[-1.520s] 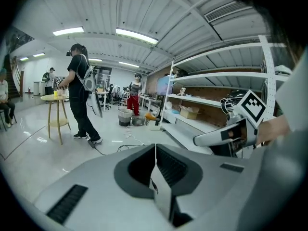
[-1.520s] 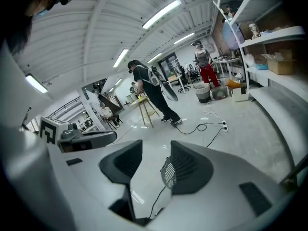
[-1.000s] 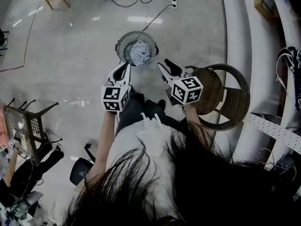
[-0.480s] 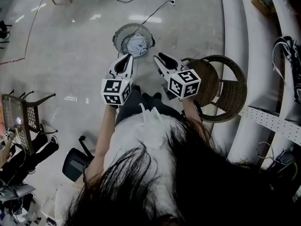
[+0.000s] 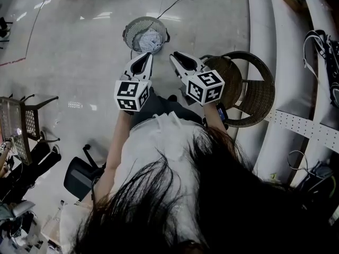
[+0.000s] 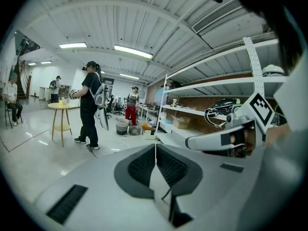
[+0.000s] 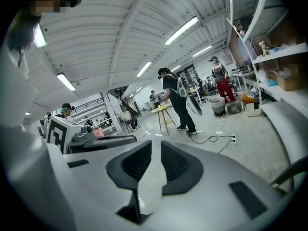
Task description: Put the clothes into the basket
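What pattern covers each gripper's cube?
Black-and-white square markers; head view shows left cube and right cube best.

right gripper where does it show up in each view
Head view: the right gripper sits upper centre, beside the wicker chair.
Left gripper view: the right gripper is mid right, seen side-on.
Right gripper view: the right gripper is bottom centre, jaws narrowly apart with nothing between, having just been closing.
Shared landmark: the white shelf rack, at the right of all three.

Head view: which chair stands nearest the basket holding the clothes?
The round wicker chair, right of the person; the black office chair and mesh chair sit far off at the left.
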`<state>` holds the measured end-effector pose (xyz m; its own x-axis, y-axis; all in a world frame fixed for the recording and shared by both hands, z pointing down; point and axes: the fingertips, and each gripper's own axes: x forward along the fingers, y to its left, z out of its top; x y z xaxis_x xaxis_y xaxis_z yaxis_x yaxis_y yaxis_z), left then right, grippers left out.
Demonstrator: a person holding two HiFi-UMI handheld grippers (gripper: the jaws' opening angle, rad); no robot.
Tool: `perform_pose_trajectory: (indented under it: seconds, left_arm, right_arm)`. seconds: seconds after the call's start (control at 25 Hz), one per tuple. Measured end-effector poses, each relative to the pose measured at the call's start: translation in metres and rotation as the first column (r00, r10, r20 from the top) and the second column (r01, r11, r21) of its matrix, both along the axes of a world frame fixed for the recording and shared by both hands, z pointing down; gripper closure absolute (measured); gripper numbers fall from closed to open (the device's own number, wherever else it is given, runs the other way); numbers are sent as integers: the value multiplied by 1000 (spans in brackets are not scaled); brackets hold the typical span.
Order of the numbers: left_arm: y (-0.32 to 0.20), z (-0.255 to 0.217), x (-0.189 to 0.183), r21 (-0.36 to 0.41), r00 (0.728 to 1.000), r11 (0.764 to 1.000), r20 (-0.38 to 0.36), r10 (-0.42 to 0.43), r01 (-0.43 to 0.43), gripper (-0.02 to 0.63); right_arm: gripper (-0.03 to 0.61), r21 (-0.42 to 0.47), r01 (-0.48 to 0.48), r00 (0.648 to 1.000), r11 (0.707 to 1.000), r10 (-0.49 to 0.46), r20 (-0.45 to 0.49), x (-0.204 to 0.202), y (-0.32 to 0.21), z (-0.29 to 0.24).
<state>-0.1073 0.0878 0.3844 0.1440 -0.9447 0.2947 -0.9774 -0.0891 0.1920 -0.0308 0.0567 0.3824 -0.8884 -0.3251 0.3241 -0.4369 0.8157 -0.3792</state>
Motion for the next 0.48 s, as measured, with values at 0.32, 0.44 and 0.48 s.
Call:
perform_pose_trajectory:
  seconds: [0.32, 0.44, 0.48]
  left_arm:
    - [-1, -17, 21, 36, 999, 999, 25, 35, -36, 594]
    - [-1, -17, 23, 34, 999, 999, 28, 41, -42, 594]
    - [0, -16, 23, 32, 999, 998, 29, 43, -44, 594]
  right_arm:
    - [535, 55, 12, 1000, 998, -13, 20, 10, 10, -16]
    - [538, 69, 18, 1000, 997, -19, 21, 9, 12, -18]
    - [538, 71, 19, 1000, 997, -21, 22, 9, 13, -18]
